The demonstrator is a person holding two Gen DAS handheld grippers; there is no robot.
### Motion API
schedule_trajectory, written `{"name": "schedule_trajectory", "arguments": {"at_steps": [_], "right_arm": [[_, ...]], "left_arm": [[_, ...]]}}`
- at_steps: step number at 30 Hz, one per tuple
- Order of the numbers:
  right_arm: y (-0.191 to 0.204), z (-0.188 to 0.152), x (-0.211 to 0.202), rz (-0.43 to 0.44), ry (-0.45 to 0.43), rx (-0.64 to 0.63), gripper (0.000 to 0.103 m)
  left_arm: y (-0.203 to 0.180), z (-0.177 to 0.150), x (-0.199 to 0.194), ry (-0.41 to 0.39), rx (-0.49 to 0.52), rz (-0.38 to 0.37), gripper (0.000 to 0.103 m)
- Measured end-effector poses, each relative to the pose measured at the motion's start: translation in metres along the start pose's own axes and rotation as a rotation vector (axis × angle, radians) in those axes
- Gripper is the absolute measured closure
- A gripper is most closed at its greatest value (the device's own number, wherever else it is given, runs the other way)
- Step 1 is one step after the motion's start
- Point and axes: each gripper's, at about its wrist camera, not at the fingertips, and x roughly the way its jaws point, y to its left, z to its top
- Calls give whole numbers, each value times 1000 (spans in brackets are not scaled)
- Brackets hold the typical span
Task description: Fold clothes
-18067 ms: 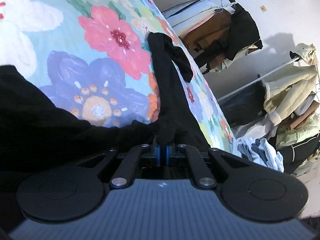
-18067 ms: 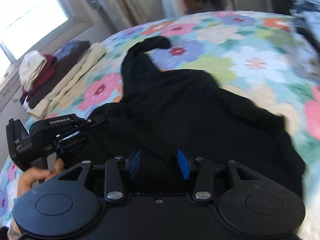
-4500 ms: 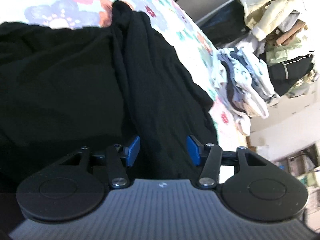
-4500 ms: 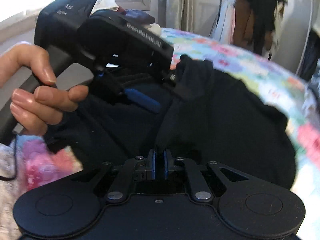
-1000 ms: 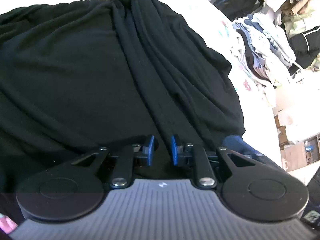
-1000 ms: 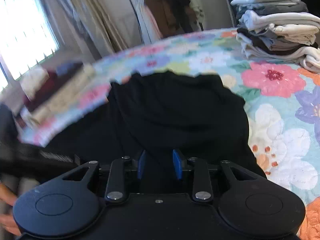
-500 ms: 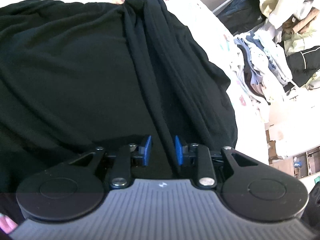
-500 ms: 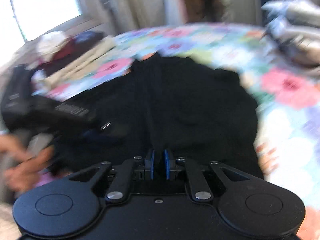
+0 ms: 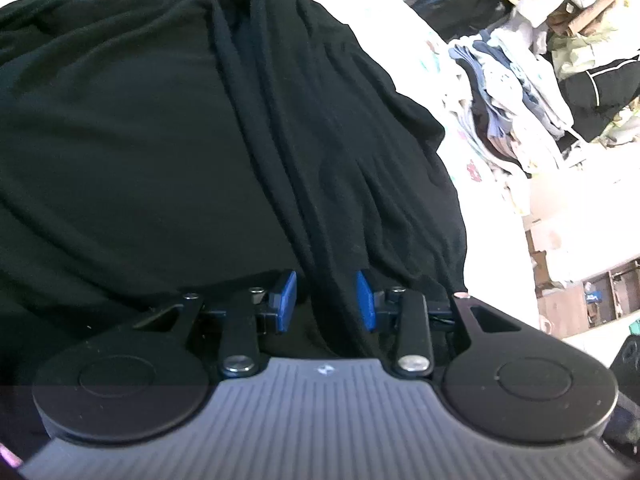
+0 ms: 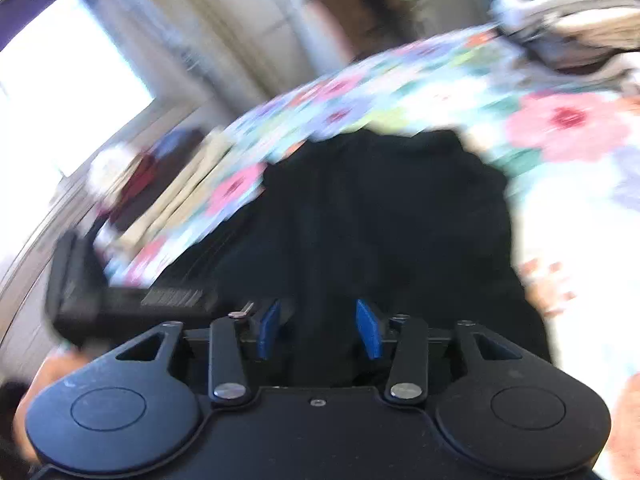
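Note:
A black garment [image 9: 160, 140] lies spread on the floral bedspread [image 10: 560, 120], with long folds running up its middle. In the left wrist view my left gripper [image 9: 326, 300] is open, its blue pads on either side of a ridge of the black cloth at the near edge. In the blurred right wrist view my right gripper [image 10: 318, 328] is open over the near edge of the black garment [image 10: 380, 220]. The left gripper's body [image 10: 120, 300] shows at the left of that view, held by a hand.
A stack of folded clothes [image 9: 504, 92] sits at the bed's right side, also seen in the right wrist view [image 10: 572, 24]. Folded items [image 10: 160, 184] lie at the far left by the window. A clothes rack [image 10: 352, 4] stands behind the bed.
Both grippers have opened: the left widened from nearly shut around the fold, and the right went from shut to open. The right wrist view has swung and blurred.

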Motion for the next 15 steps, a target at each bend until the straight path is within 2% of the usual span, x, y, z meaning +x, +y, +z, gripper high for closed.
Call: {"name": "schedule_trajectory", "arguments": {"at_steps": [3,5,6,7,8,9,13,15], "right_arm": [[0,-6,9,-117,20,-61,47],[0,-10,16,-195,33,-102,47],[-1,-12,19,-234,40,-122,53],[-1,-14,22,-273,47,-143,81],[-1,-16,25,-312,53,-163,91],[-1,-18,28,-351,60,-183,94],[0,-27,28,-479,65,-257,93],[-8,-29,18,-440,46,-180,93]], "left_arm": [[-5,-4,3,24,32,1,62],[-9,-7,8,54,58,-5,61],[-10,-8,11,73,67,-6,61],[-11,-9,13,85,77,-1,61],[-13,-11,15,91,89,8,62],[-14,-11,15,94,100,15,62],[-18,-13,17,98,134,33,62],[-17,-13,16,99,132,34,62]]}}
